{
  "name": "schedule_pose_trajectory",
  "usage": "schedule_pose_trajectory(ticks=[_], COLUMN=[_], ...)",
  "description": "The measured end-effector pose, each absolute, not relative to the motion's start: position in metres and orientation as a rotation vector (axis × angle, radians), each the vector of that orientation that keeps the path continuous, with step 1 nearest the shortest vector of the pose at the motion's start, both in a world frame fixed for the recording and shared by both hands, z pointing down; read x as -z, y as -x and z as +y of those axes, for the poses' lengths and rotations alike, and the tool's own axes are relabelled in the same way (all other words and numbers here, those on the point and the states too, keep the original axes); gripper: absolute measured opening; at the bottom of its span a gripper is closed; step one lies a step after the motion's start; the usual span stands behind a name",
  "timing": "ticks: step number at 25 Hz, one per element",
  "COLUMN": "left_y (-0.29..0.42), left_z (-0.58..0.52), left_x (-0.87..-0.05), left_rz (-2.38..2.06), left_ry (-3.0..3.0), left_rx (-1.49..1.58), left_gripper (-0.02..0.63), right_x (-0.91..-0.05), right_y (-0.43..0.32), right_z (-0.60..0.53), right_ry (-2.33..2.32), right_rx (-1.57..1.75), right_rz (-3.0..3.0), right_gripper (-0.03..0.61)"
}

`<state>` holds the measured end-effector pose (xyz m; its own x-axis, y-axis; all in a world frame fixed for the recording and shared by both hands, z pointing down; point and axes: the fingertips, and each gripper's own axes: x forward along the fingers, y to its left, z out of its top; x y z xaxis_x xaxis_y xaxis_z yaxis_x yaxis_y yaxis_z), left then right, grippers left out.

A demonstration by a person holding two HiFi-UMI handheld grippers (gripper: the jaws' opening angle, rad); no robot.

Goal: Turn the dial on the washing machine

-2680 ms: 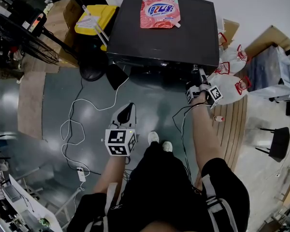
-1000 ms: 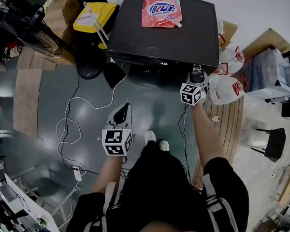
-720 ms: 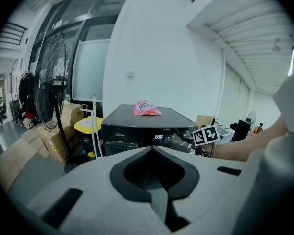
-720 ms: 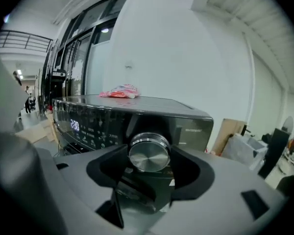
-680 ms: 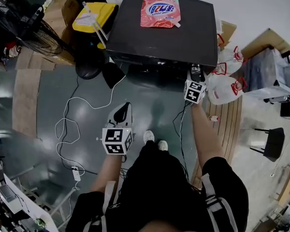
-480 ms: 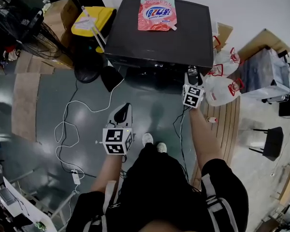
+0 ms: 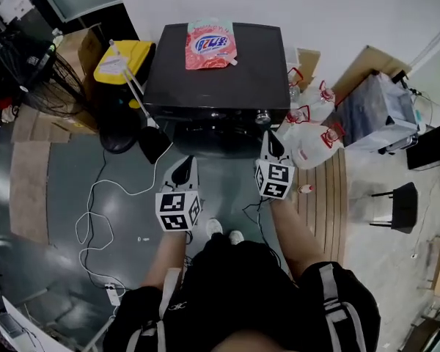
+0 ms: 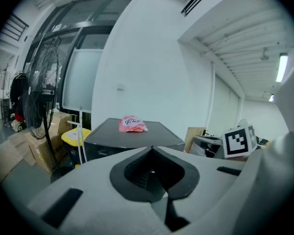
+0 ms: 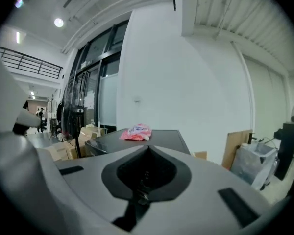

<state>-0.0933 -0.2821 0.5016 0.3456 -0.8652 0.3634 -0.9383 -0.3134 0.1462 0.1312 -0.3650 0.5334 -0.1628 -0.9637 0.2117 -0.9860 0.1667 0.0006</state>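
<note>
The black washing machine [image 7: 216, 72] stands against the wall with a pink detergent bag [image 7: 210, 44] on its lid. Its round dial [image 7: 262, 117] sits at the right end of the front panel. My right gripper [image 7: 268, 142] hangs just in front of and below the dial, apart from it. Its jaws have just been closing and now meet with nothing between them [image 9: 148, 148]. My left gripper [image 7: 183, 163] hovers over the floor left of it, jaws together and empty [image 8: 152, 148]. Both gripper views look over the machine's lid [image 8: 137, 133] to the pink bag [image 9: 137, 131].
A yellow bin [image 7: 117, 59], a standing fan [image 7: 40, 72] and cardboard boxes are left of the machine. White plastic bags [image 7: 312, 134] and a covered crate [image 7: 378, 108] lie to its right. Cables [image 7: 95, 211] trail on the grey floor. A black stool [image 7: 396, 204] stands far right.
My right gripper has come off the dial, drawn back toward the person and risen. The left gripper has risen a little. The head view has tilted, so the machine sits further away.
</note>
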Motion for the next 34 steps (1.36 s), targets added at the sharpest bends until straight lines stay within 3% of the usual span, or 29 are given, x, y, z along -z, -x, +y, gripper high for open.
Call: schedule_pose_trajectory(ticks=[9, 34], left_y=[0.056, 0.023], left_z=[-0.281, -0.277], left_x=[-0.467, -0.422], left_rz=[-1.543, -1.48], left_ry=[-2.394, -2.548], left_rx=[-0.269, -0.232], left_gripper=[0.003, 0.003], right_x=[-0.438, -0.41], right_y=[-0.137, -0.139], right_z=[-0.305, -0.284], right_ry=[-2.025, -2.032], right_rx=[-0.102, -0.058], right_rz=[-2.377, -2.426], right_gripper=[0.009, 0.009])
